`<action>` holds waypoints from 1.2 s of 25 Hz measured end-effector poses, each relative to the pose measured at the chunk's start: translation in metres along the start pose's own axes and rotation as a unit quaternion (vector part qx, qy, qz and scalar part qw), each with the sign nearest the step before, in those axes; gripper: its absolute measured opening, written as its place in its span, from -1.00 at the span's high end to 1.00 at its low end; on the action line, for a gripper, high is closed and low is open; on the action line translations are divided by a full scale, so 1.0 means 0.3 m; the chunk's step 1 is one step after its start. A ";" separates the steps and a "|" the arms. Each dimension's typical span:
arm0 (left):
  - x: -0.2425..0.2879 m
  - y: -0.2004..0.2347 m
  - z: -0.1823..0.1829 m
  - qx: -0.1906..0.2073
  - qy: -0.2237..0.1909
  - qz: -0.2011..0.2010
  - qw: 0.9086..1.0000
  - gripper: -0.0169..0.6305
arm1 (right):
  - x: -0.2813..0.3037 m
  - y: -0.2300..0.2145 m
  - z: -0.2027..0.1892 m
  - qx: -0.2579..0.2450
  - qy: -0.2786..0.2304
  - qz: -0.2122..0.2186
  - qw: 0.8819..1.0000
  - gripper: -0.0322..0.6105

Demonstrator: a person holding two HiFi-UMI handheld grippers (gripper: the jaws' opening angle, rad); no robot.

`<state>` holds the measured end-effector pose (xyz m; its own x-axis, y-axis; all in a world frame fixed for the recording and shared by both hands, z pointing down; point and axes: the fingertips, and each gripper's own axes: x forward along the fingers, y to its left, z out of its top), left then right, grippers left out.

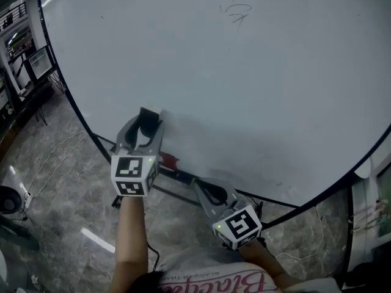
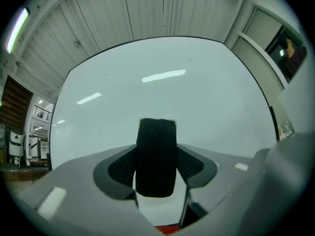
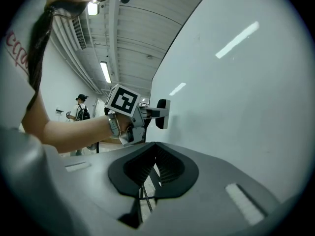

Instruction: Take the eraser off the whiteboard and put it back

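Left gripper (image 1: 151, 122) was clamped on the black eraser (image 2: 156, 156), right at the whiteboard (image 1: 256, 84); contact unclear. Right gripper (image 3: 155, 154) was clenched, empty, low near the board's bottom edge. Only its view showed the eraser's white backing side-on. Head view: bare board above, scribble (image 1: 236, 12) well apart.

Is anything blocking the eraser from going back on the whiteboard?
Nothing visible. The left tool grips the eraser close to the whiteboard, whose surface ahead is bare.
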<state>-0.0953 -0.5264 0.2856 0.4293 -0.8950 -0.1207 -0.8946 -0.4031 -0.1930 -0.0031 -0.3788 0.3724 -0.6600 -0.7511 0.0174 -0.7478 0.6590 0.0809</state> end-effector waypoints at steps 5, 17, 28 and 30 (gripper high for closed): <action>0.088 -0.002 -0.003 0.017 0.013 -0.008 1.000 0.23 | -0.001 -0.020 -0.019 0.000 0.005 -0.003 1.000 0.89; 0.131 0.002 -0.026 0.018 0.026 -0.036 0.999 0.21 | 0.000 -0.021 -0.037 0.009 0.016 0.001 1.000 0.89; 0.123 0.000 -0.015 0.018 0.016 -0.052 0.998 0.17 | -0.012 0.000 -0.032 0.008 0.017 -0.001 1.000 0.89; 0.110 0.002 -0.021 0.013 0.013 -0.045 0.999 0.13 | -0.015 0.004 -0.020 0.006 0.011 -0.003 1.000 0.89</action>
<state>-0.0824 -0.5574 0.2877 0.5043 -0.8602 -0.0760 -0.8489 -0.4777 -0.2264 -0.0006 -0.3750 0.3783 -0.6533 -0.7561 0.0380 -0.7532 0.6543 0.0687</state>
